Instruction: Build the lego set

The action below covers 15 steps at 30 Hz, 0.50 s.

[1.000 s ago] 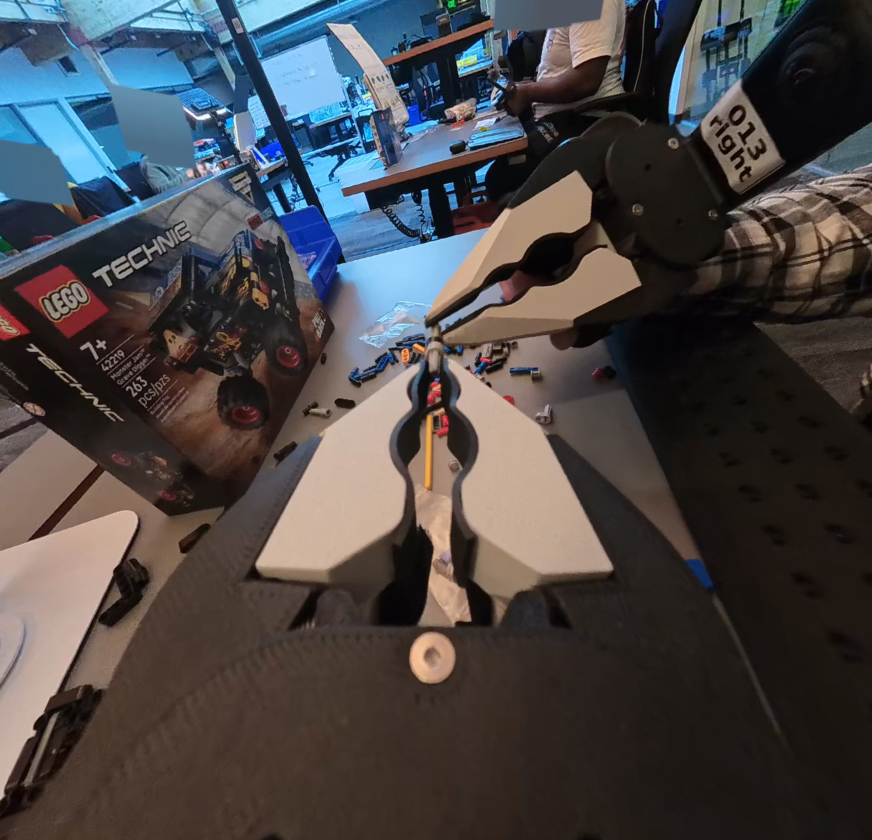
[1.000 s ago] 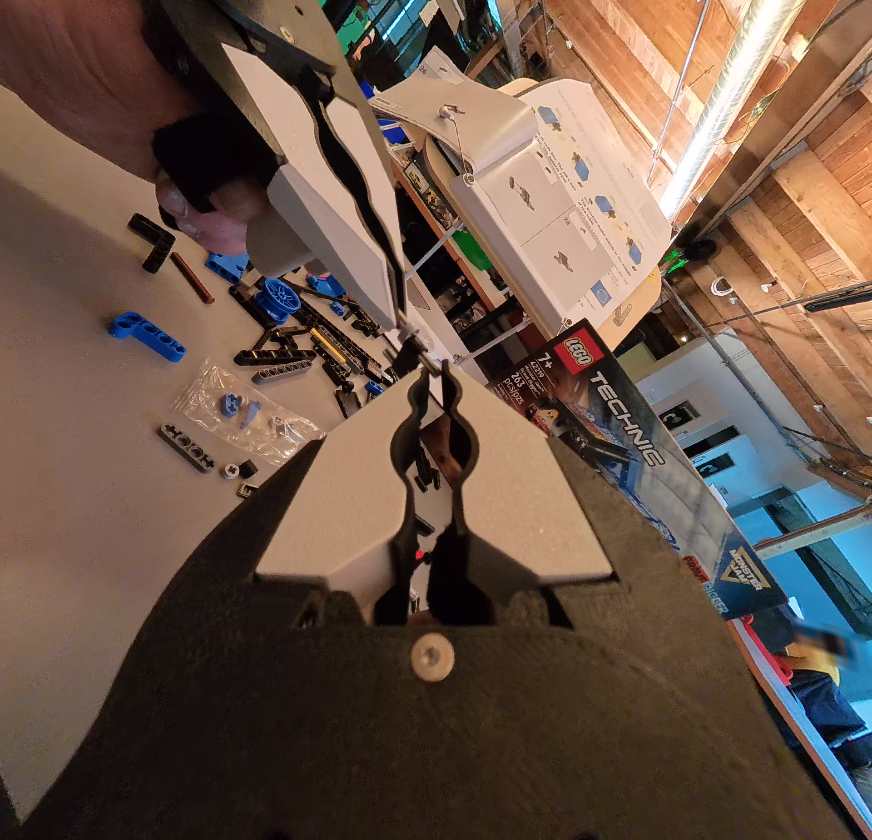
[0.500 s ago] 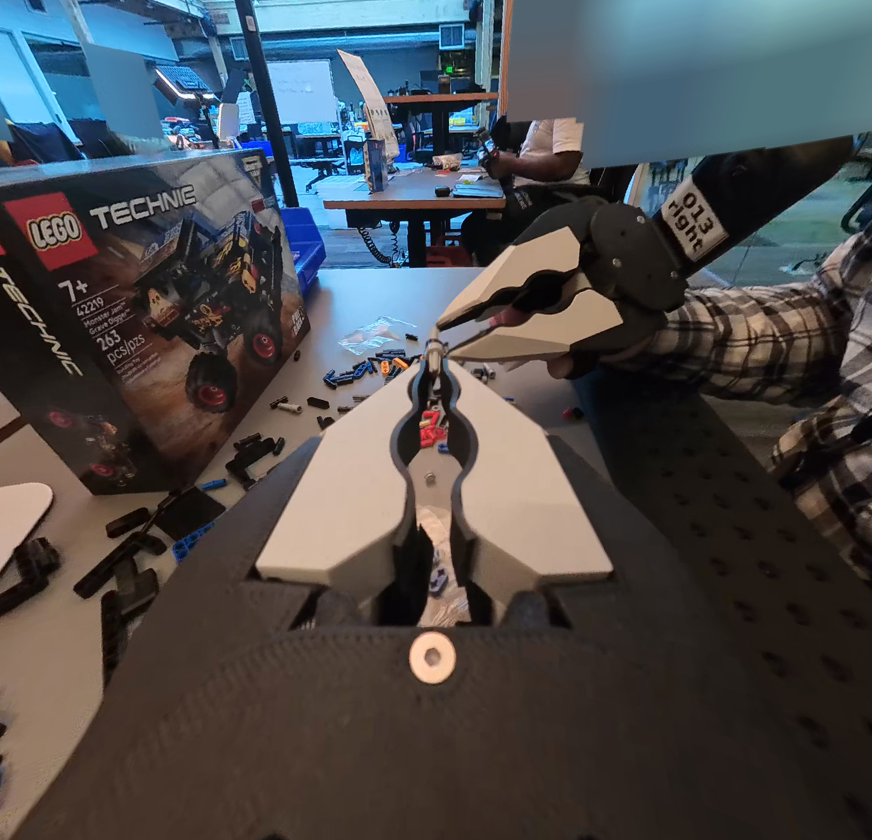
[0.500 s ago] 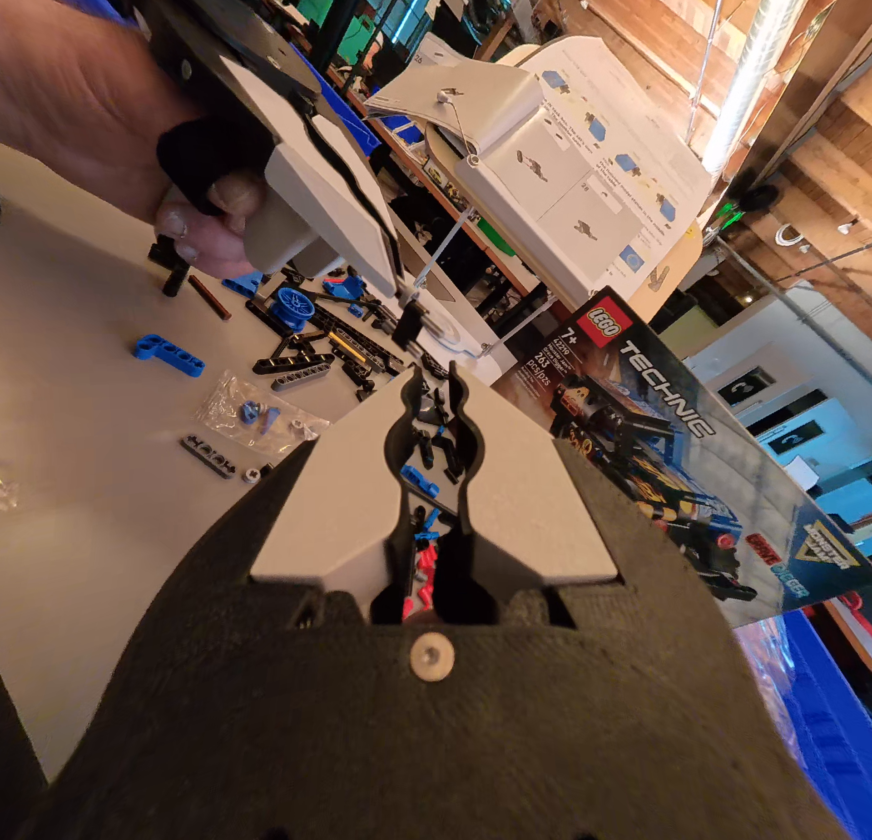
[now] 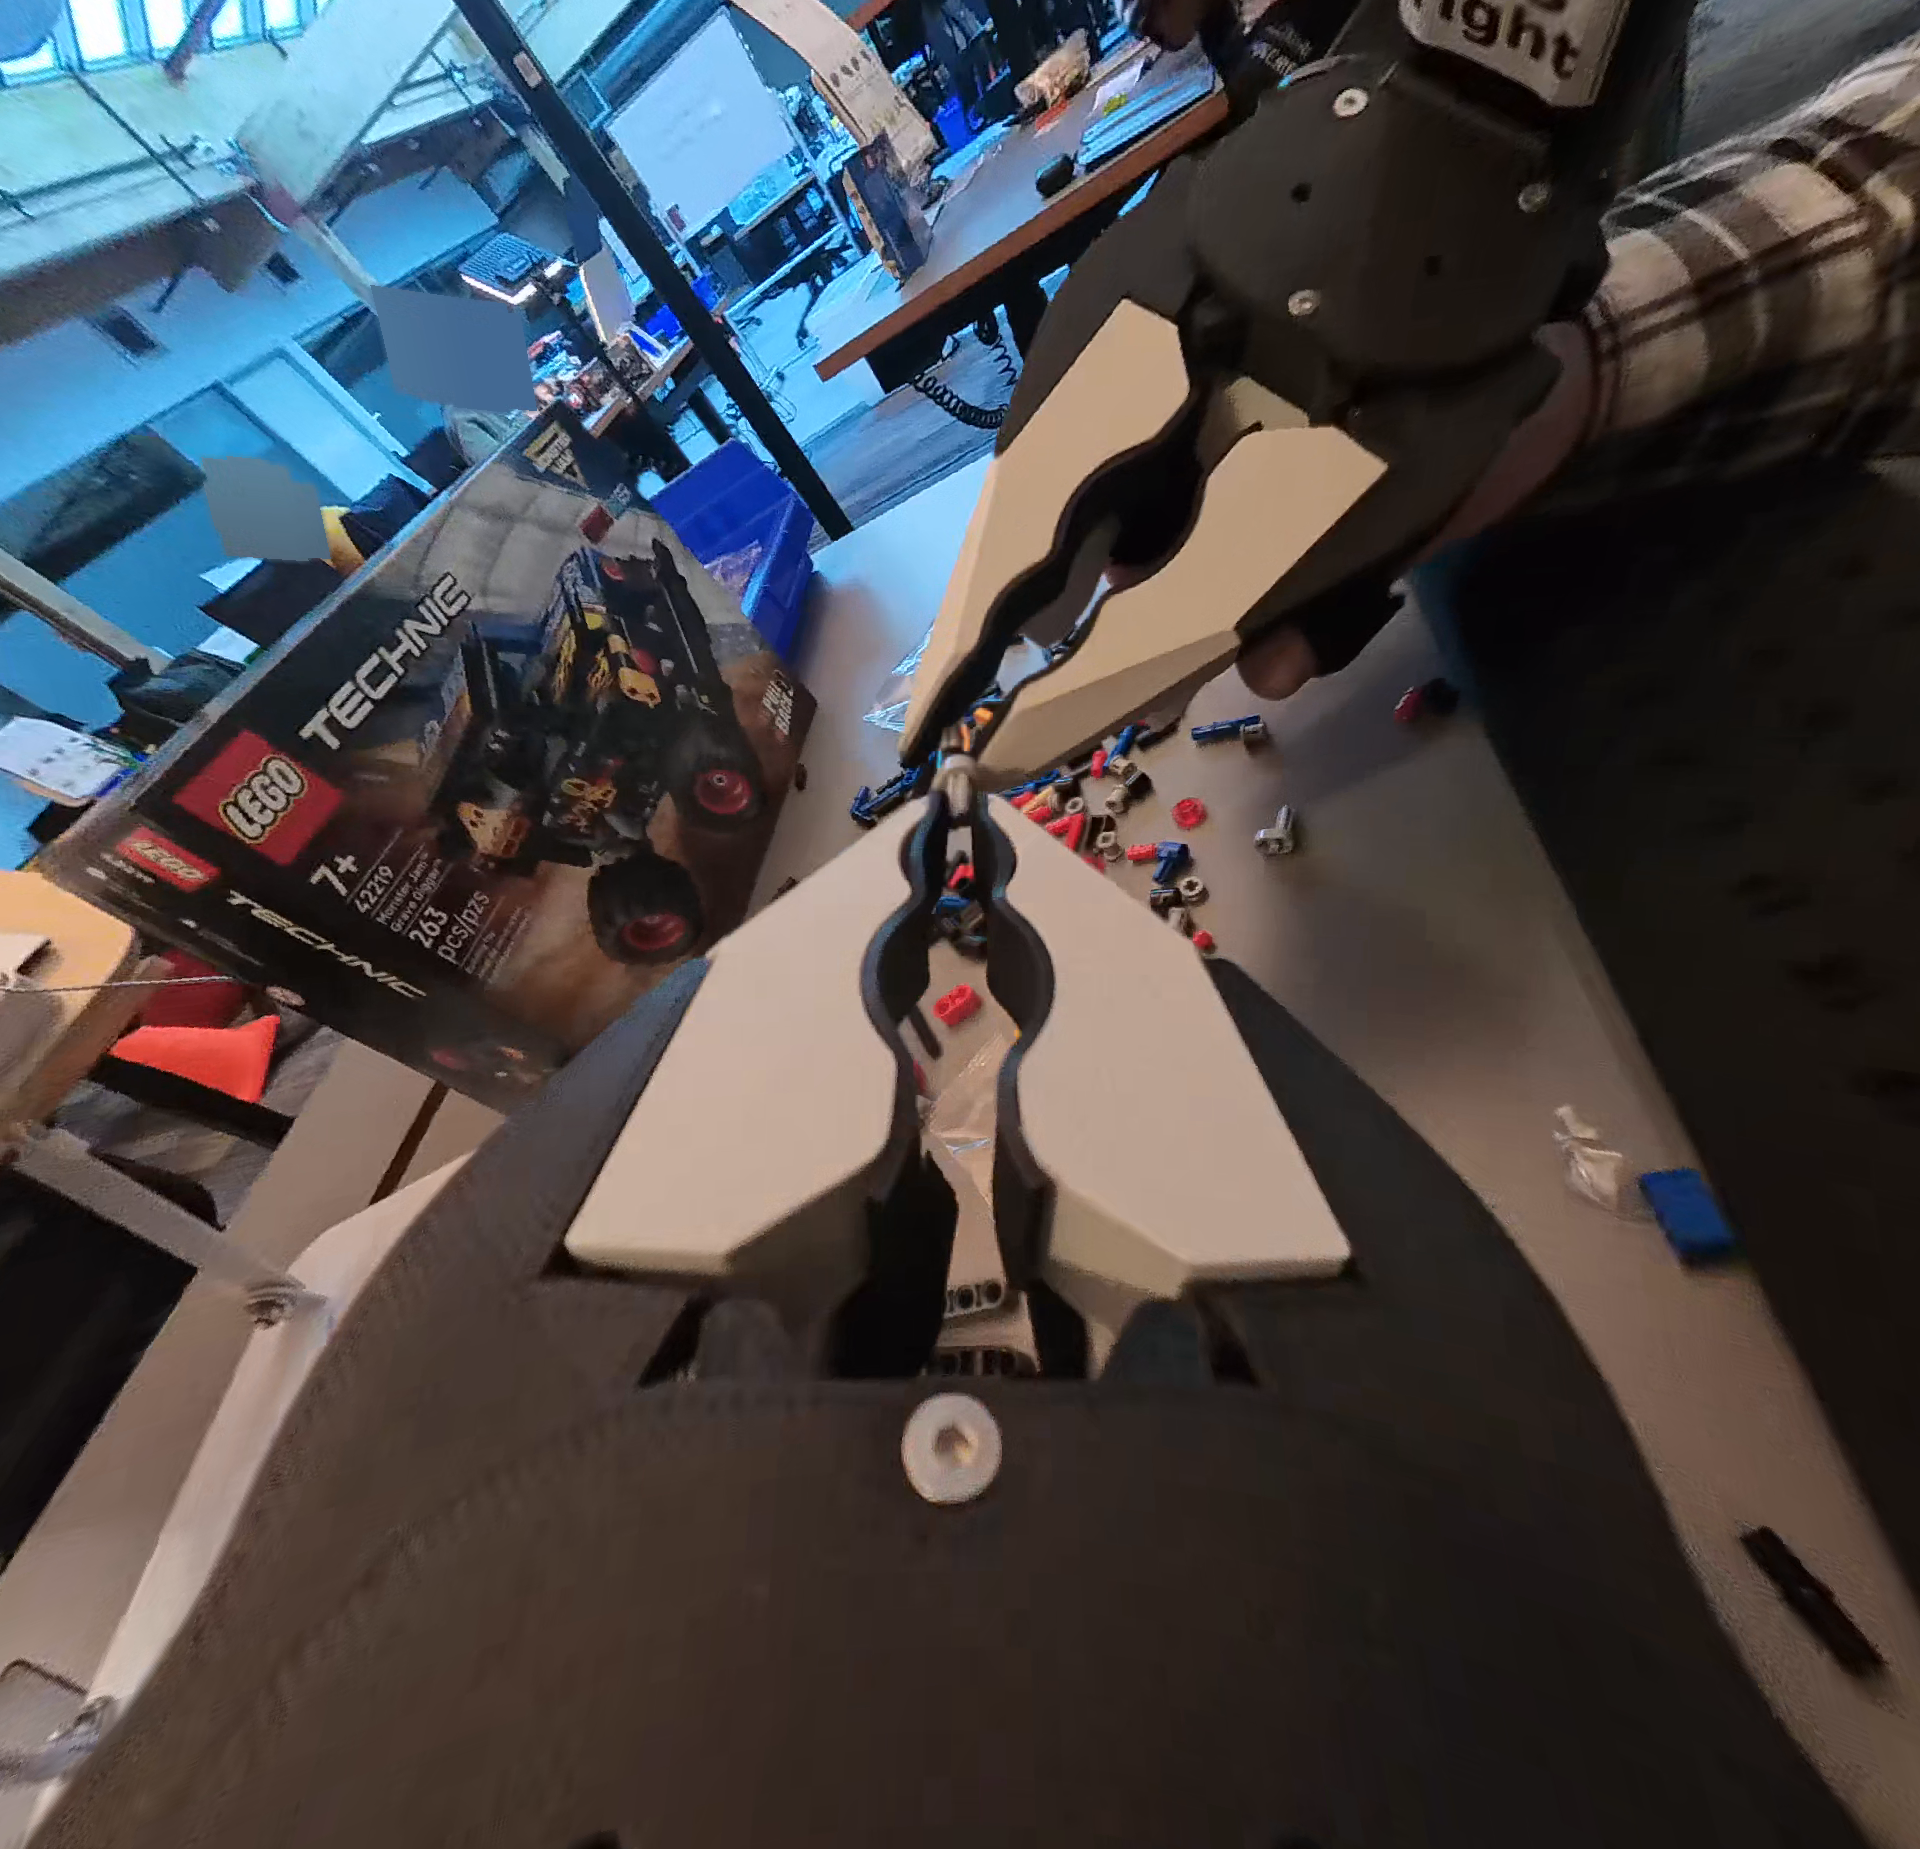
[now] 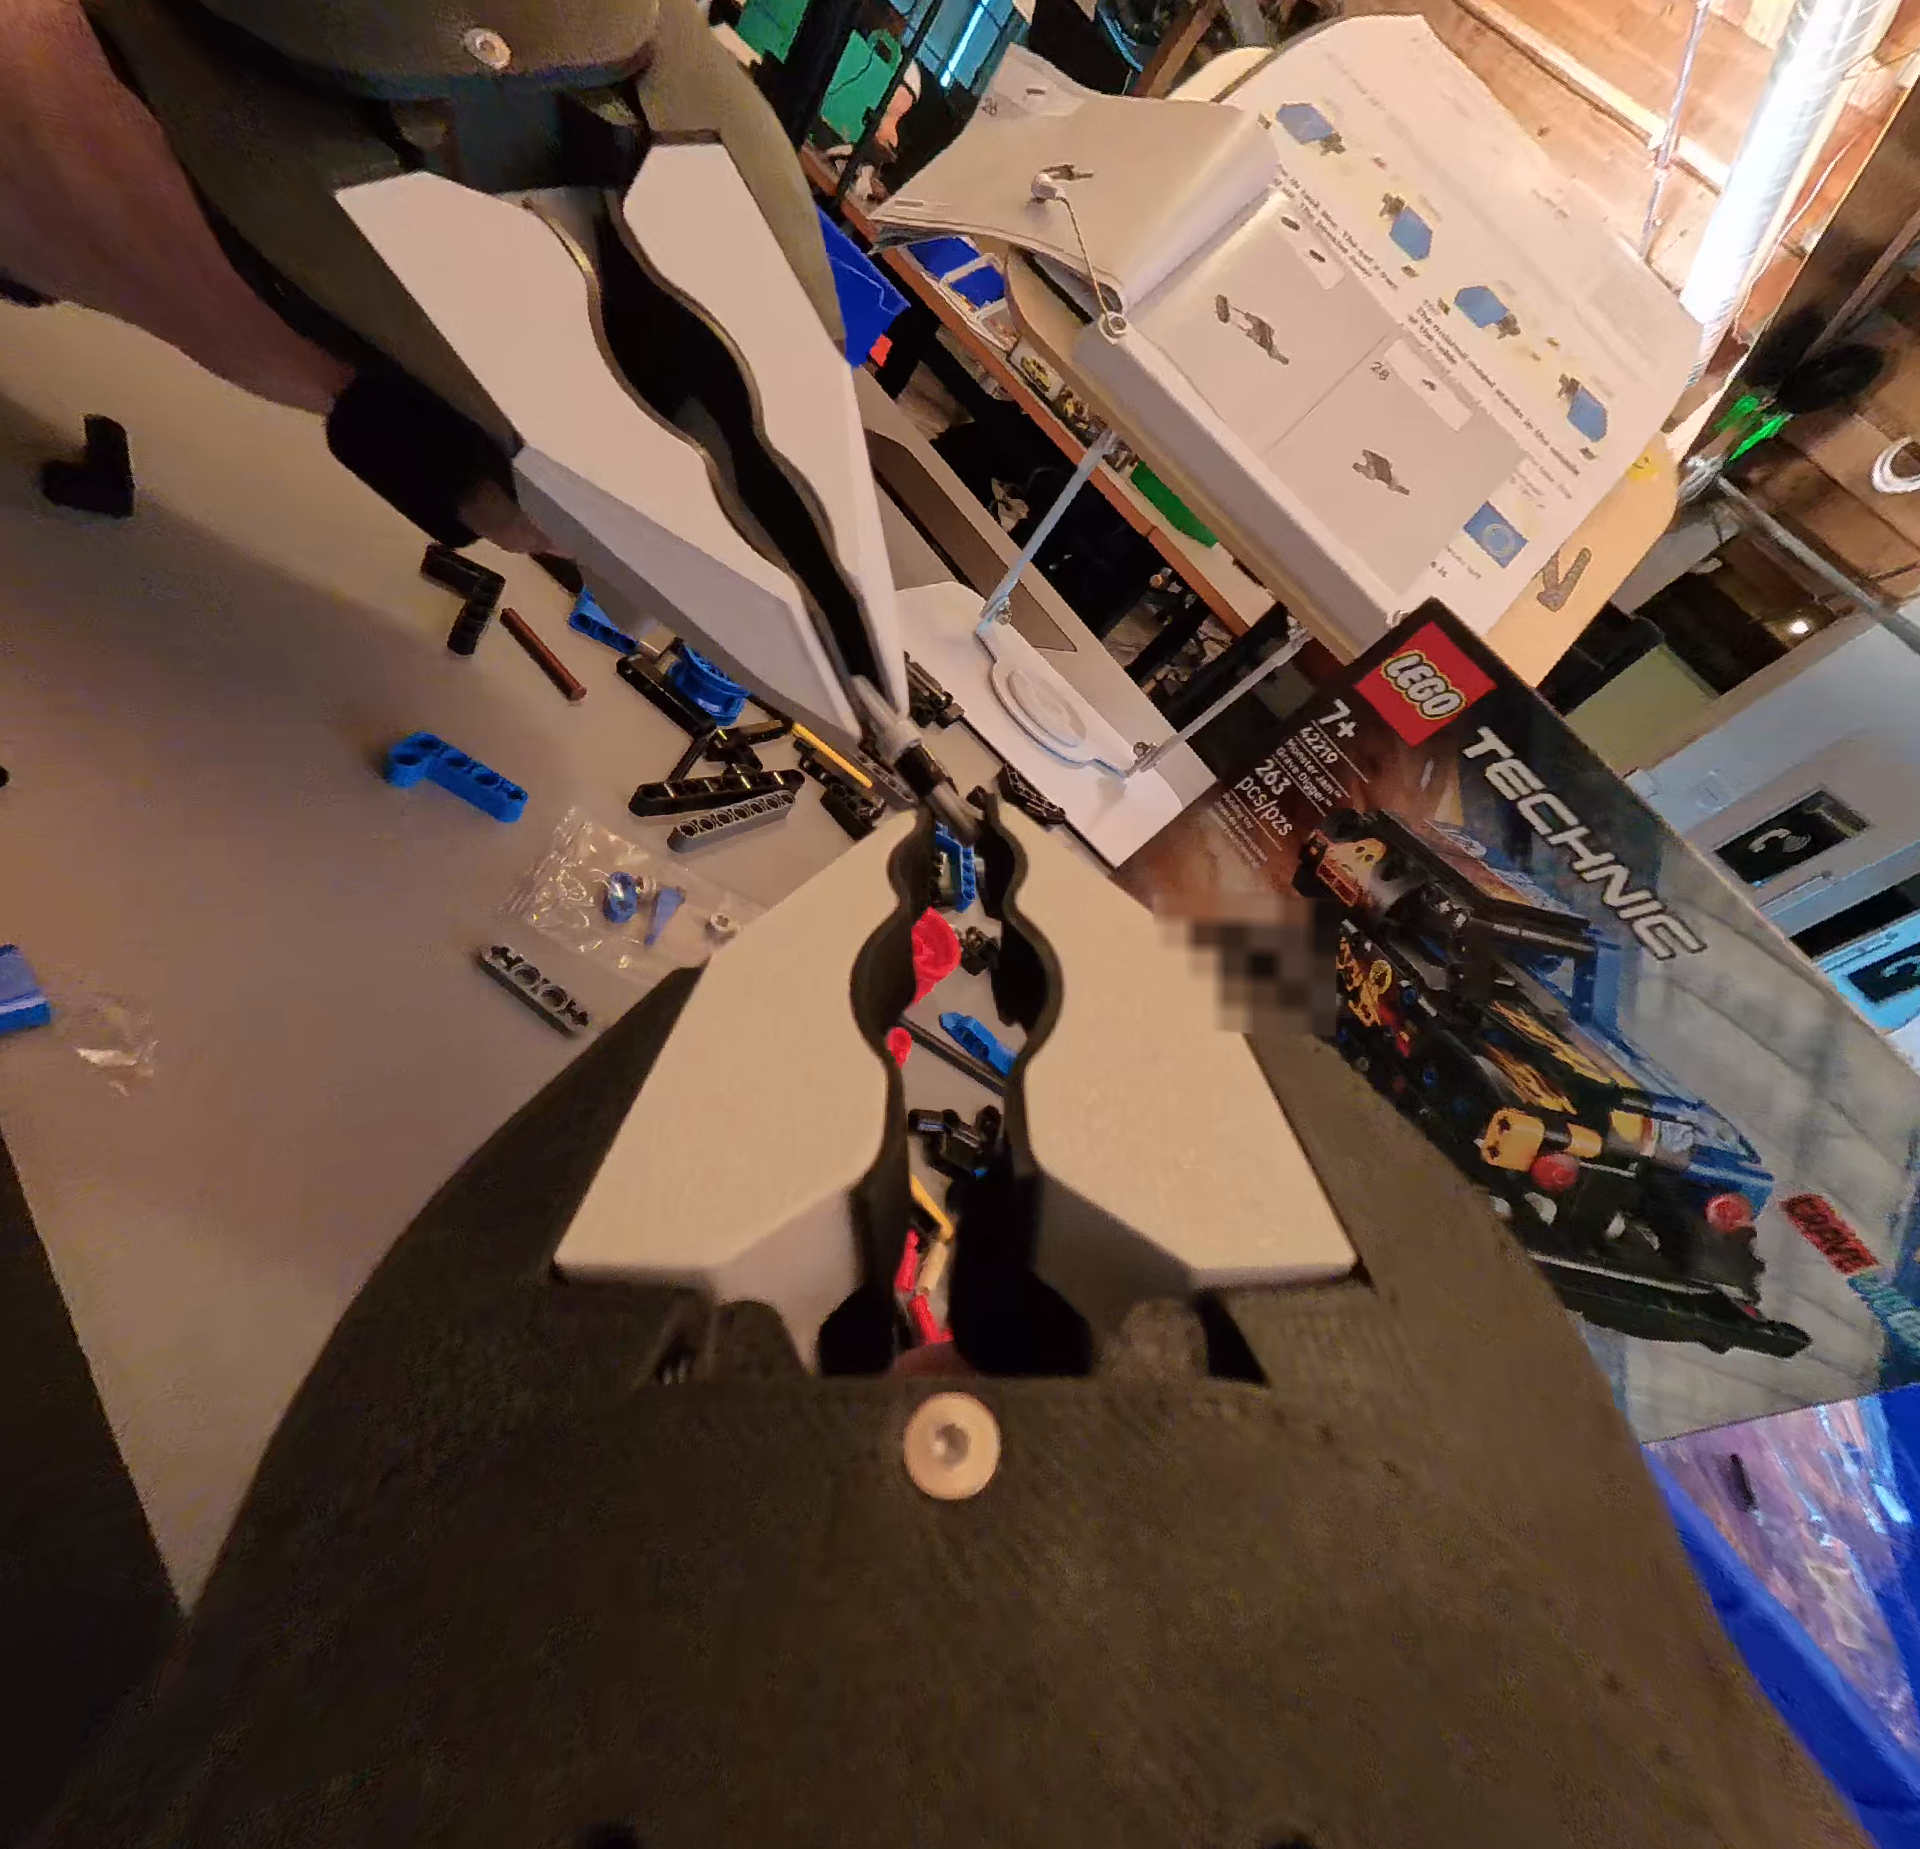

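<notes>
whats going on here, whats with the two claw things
A person is building a lego set with a handheld gripper in each hand. The left gripper and right gripper meet tip to tip above the table, both pinched shut on a small grey and black piece held between them, apparently joining or passing it. Loose parts are scattered below, with the set's box and an open instruction booklet nearby.

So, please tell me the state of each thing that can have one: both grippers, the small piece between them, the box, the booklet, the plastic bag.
left gripper: shut on small grey piece
right gripper: shut on small grey piece
small grey piece: held at both ends, above the table
set box: standing, tilted
instruction booklet: open on stand
plastic bag: lying flat, pieces inside
</notes>
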Each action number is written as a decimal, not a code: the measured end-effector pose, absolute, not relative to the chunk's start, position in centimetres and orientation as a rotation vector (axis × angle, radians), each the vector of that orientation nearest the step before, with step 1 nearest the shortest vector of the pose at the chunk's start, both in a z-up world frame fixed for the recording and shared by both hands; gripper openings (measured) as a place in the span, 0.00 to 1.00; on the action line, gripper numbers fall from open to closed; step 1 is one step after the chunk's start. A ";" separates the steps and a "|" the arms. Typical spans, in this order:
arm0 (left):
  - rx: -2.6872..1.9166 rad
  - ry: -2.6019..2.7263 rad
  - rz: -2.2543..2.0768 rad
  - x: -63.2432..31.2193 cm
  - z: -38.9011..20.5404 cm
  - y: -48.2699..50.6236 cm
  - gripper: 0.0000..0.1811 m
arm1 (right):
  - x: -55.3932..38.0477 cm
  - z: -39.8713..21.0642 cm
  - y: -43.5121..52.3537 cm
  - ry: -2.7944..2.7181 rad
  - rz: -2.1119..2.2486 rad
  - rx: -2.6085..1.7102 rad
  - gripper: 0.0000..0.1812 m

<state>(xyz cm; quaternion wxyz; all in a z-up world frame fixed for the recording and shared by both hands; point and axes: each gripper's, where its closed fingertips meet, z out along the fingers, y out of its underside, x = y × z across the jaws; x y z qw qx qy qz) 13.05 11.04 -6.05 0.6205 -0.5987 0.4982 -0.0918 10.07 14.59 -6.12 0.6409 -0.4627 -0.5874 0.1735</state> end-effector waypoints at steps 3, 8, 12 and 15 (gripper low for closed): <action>-1.385 1.144 -0.216 13.0 -6.2 11.1 0.01 | 10.2 -6.2 14.6 -1.351 0.343 -1.039 0.03; -1.421 1.066 -0.332 13.1 -5.7 11.0 0.03 | 10.2 -6.3 14.5 -1.374 0.257 -0.995 0.02; -1.472 0.997 -0.461 13.1 -5.6 11.1 0.06 | 10.3 -6.0 14.4 -1.368 0.195 -0.958 0.01; -1.486 0.980 -0.549 13.3 -5.5 10.7 0.05 | 10.4 -6.0 14.3 -1.372 0.166 -0.940 0.01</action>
